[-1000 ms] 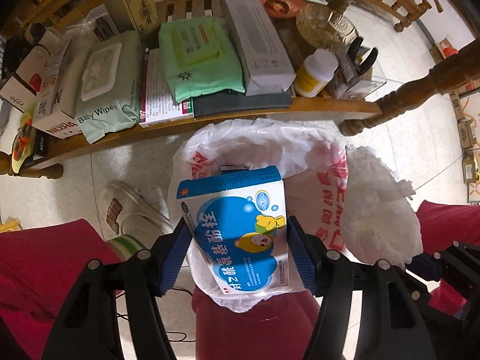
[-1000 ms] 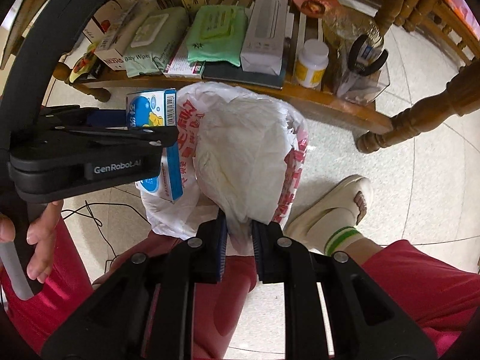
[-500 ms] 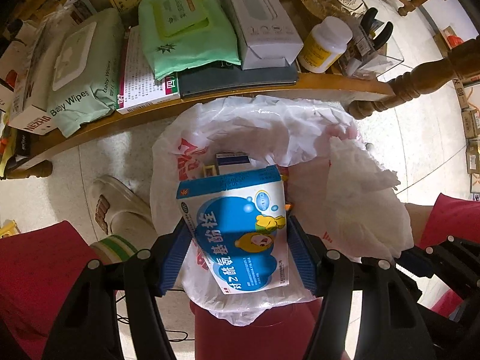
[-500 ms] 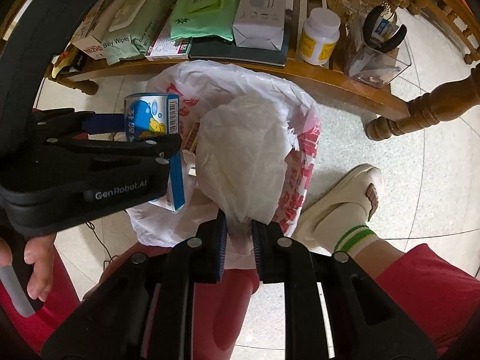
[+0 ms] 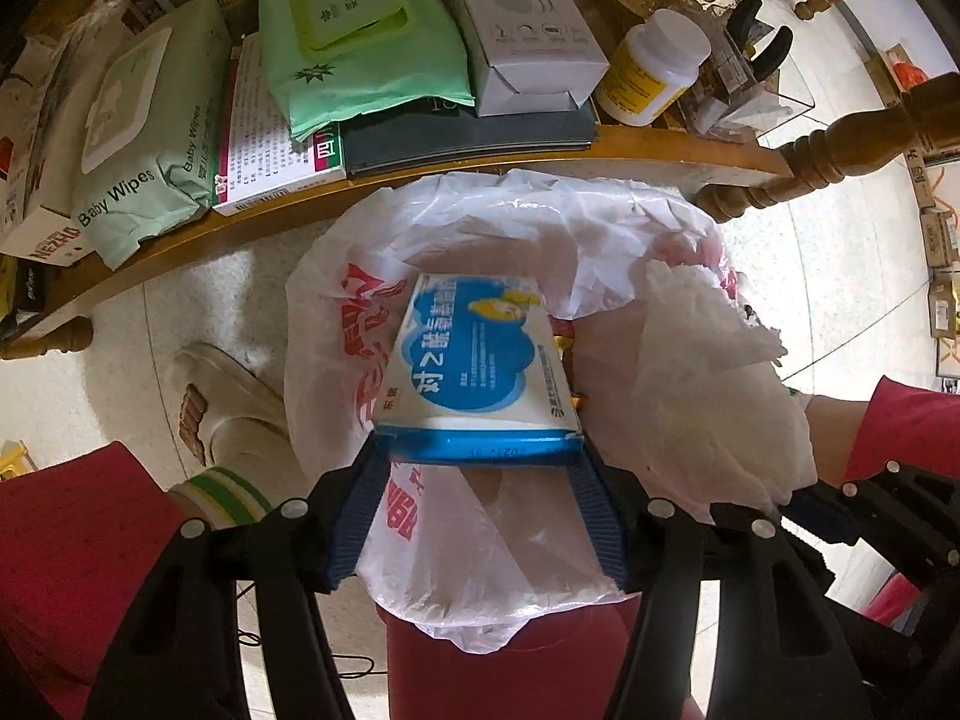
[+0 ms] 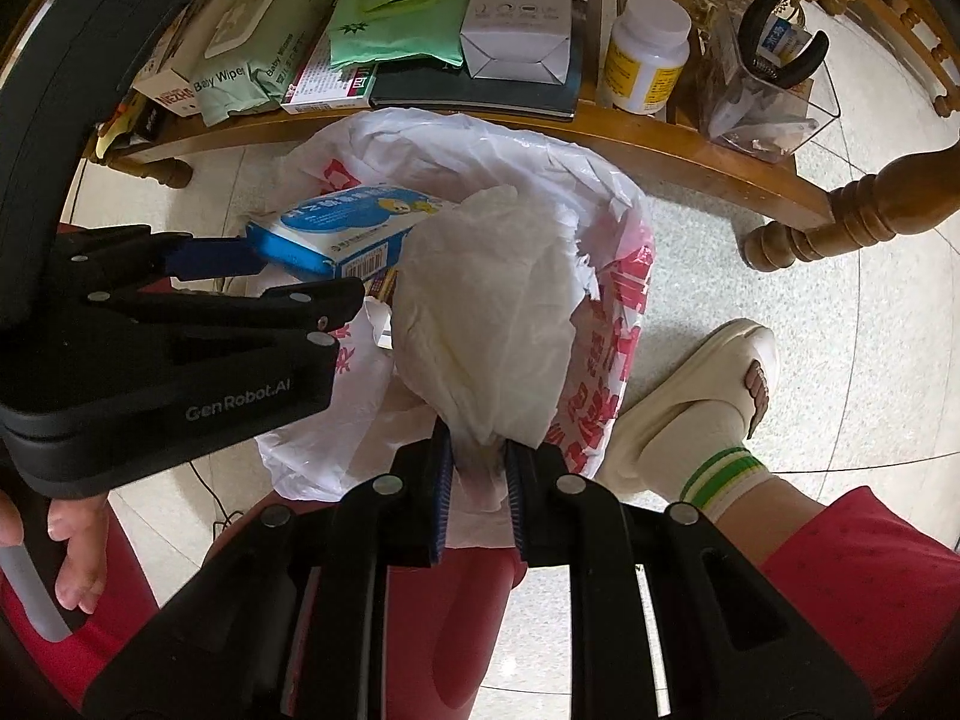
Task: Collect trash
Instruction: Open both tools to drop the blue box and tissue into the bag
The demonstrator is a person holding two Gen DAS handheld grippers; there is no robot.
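Note:
A white plastic bag (image 5: 540, 222) with red print lines a red bin (image 5: 510, 672) on the floor. My left gripper (image 5: 477, 468) points straight down over the bag's mouth. A blue-and-white medicine box (image 5: 480, 360) is pinched by its near edge between the very fingertips and tips forward into the bag. The jaws are closing. Beside it, my right gripper (image 6: 477, 462) is shut on the tail of a crumpled white tissue (image 6: 492, 312), which hangs over the bag (image 6: 612, 324). The right wrist view shows the box (image 6: 336, 228) and left gripper (image 6: 288, 276) at its left.
Right behind the bag, a low wooden shelf (image 5: 660, 144) holds baby wipes (image 5: 138, 144), a green wipes pack (image 5: 360, 42), a white carton (image 5: 516, 24), a pill bottle (image 5: 654, 72) and a clear holder (image 6: 774, 90). A person's slippered feet (image 6: 714, 384) and red-trousered legs flank the bin.
Both grippers have come down closer to the bag. The medicine box, upright between the left jaws before, has tipped forward and now lies nearly flat, held only at the tips.

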